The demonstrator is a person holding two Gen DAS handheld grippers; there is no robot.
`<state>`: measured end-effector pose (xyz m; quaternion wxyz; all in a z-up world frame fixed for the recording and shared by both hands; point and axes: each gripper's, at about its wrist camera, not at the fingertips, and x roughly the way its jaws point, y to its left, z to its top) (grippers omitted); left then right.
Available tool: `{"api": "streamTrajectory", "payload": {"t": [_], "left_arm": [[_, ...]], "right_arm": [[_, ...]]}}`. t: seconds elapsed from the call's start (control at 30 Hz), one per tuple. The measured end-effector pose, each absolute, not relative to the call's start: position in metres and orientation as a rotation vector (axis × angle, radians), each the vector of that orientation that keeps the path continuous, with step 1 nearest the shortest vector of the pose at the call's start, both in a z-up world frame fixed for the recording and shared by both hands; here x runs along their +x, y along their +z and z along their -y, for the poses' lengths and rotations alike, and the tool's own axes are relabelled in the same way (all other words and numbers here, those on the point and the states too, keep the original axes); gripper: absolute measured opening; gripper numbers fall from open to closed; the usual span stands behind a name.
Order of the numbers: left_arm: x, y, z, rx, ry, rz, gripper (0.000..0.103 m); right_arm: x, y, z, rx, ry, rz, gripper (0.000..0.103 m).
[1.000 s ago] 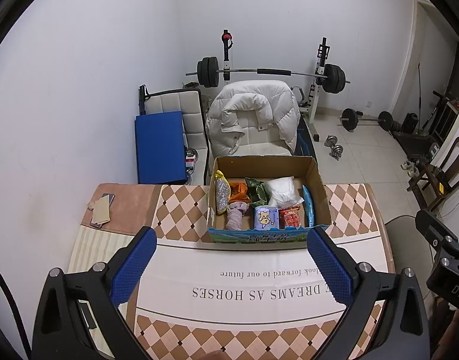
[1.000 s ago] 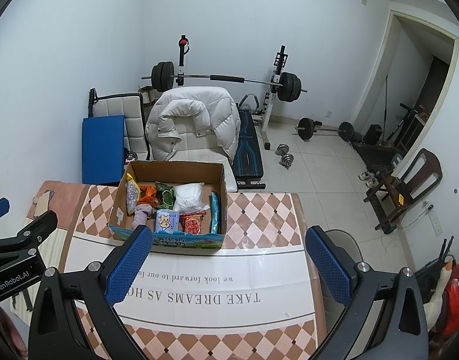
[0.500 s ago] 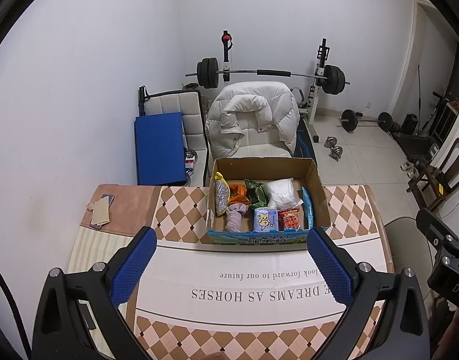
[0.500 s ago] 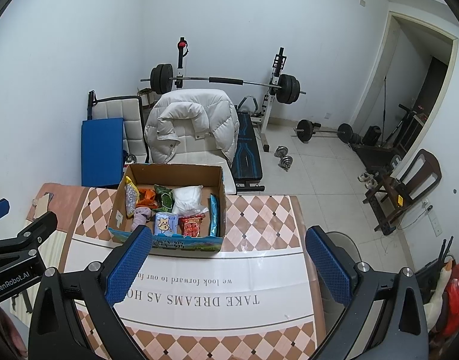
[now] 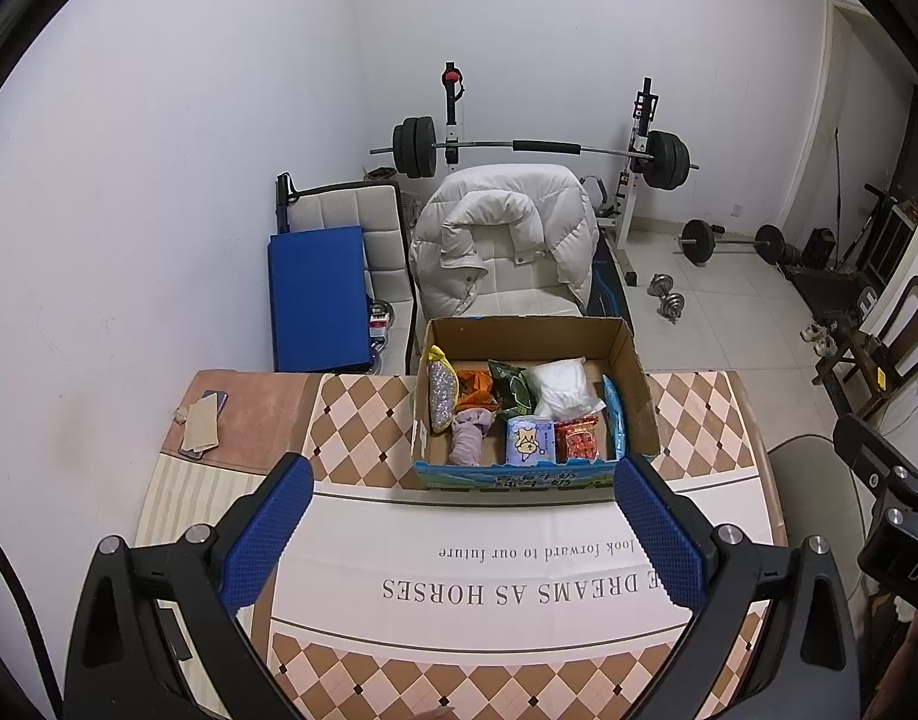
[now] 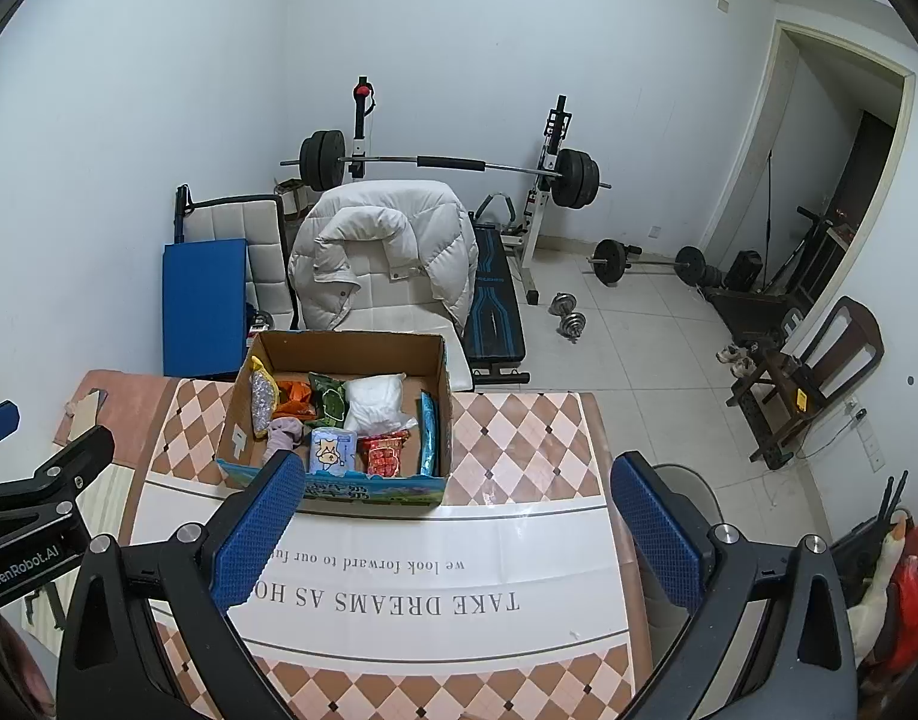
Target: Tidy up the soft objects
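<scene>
**Both claws wide and empty, short of the box**

Left gripper (image 5: pixel 462 483) and right gripper (image 6: pixel 456 477) hang above the table (image 5: pixel 687 414) with jaws spread fully, holding and touching nothing. The soft items sit packed in the cardboard box (image 5: pixel 633 372) at the table's far edge: a white plastic bag (image 5: pixel 561 387), a green packet (image 5: pixel 510 387), a tissue pack (image 5: pixel 530 441), a red packet (image 5: pixel 578 441) and a lilac cloth roll (image 5: pixel 468 438). All look light and squashy; crinkly wrappers may slip, so pinching across a packet's upper edge or the cloth's bunched middle seems safest.
</scene>
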<state>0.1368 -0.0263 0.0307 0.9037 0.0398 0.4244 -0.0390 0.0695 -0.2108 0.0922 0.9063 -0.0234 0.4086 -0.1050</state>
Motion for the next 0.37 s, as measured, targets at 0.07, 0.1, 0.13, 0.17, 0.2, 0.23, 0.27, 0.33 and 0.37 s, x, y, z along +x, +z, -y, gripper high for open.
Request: {"api": "streamTrajectory", "payload": {"t": [0.07, 0.1, 0.13, 0.17, 0.2, 0.23, 0.27, 0.33, 0.37], "left_arm": [[0.1372, 0.0325, 0.0269, 0.084, -0.079, -0.876, 0.103], [0.1367, 0.0329, 0.0276, 0.083, -0.080, -0.876, 0.103], [0.1368, 0.0331, 0.0275, 0.082, -0.079, -0.874, 0.103], [0.1372, 0.0340, 0.0273, 0.082, -0.079, -0.871, 0.103], [0.1374, 0.0355, 0.0277, 0.079, -0.081, -0.868, 0.103], [0.1363, 0.0366, 0.0279, 0.078, -0.078, -0.864, 0.103], [0.1366, 0.0378, 0.0276, 0.077, -0.075, -0.858, 0.103], [0.1363, 0.0393, 0.0282, 0.077, -0.074, -0.854, 0.103], [0.1370, 0.0401, 0.0282, 0.076, -0.078, -0.855, 0.103]], "right_arm": [[0.0694, 0.0919, 0.2112, -0.048, -0.217, -0.842, 0.103], [0.0692, 0.0920, 0.2110, -0.048, -0.216, -0.843, 0.103], [0.0692, 0.0919, 0.2110, -0.049, -0.216, -0.843, 0.103], [0.0692, 0.0919, 0.2111, -0.049, -0.217, -0.842, 0.103], [0.0691, 0.0915, 0.2117, -0.050, -0.217, -0.842, 0.103], [0.0700, 0.0935, 0.2122, -0.049, -0.216, -0.842, 0.103], [0.0697, 0.0936, 0.2120, -0.048, -0.218, -0.842, 0.103], [0.0696, 0.0935, 0.2119, -0.049, -0.218, -0.842, 0.103], [0.0694, 0.0936, 0.2119, -0.048, -0.217, -0.842, 0.103]]}}
